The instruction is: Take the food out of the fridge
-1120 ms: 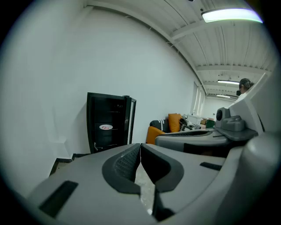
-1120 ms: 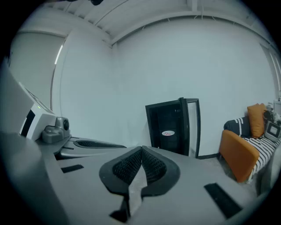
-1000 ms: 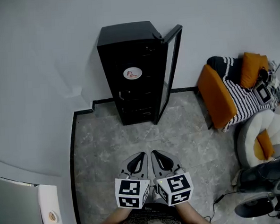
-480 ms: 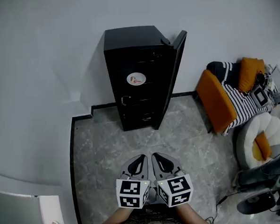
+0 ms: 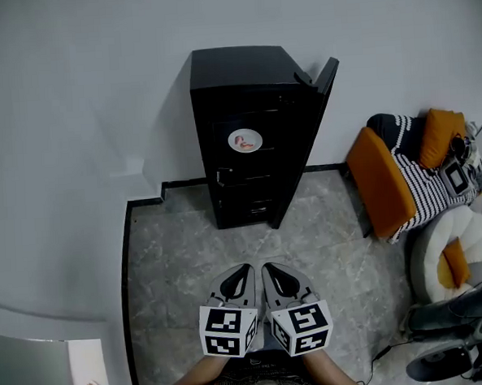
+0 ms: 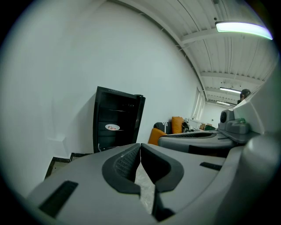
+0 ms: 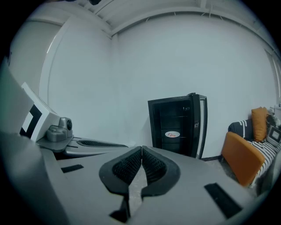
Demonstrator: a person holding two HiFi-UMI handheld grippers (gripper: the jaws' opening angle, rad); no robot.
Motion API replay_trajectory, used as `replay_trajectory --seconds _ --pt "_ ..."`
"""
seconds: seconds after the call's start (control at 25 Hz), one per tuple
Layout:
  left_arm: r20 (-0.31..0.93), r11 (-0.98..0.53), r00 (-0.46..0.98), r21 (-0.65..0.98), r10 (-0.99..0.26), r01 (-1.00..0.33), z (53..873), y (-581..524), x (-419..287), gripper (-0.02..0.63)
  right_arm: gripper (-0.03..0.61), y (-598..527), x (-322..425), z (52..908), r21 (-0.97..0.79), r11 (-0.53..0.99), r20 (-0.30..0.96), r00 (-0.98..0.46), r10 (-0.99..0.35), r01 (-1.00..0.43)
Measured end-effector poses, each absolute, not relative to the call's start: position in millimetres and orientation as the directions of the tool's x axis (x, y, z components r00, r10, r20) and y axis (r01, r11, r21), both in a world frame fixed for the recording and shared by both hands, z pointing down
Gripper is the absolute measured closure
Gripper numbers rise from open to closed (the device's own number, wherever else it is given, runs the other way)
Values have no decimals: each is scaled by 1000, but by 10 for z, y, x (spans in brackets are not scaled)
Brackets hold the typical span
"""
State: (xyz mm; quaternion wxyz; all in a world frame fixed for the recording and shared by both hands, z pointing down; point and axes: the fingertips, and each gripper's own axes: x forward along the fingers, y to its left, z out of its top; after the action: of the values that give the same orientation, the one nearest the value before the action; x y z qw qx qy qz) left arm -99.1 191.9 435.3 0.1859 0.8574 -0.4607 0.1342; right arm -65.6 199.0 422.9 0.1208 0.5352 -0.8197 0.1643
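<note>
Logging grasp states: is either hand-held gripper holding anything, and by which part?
Nothing. The left hand-held gripper and right hand-held gripper are both shut and empty.

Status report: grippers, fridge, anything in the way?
Left gripper and right gripper shut, empty. Fridge door open, plate of food inside, untouched. Floor ahead shows no obstacle.

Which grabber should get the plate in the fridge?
Left, but only just. Both the left gripper and right gripper are shut, side by side, far from the fridge. The plate lines up nearer the left one, and the open door stands on the right.
</note>
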Motion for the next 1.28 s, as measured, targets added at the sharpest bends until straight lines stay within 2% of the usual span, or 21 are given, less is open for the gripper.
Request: replay_trajectory --seconds 0.76,1.28 --pt "444 -444 479 188 -757 -876 4363 462 -210 597 555 506 151 4225 -196 430 358 -473 -805 -881" --pt "449 -396 431 175 -782 -901 4334 -129 266 595 555 -95 605 4204 -230 478 335 -531 -778 -847"
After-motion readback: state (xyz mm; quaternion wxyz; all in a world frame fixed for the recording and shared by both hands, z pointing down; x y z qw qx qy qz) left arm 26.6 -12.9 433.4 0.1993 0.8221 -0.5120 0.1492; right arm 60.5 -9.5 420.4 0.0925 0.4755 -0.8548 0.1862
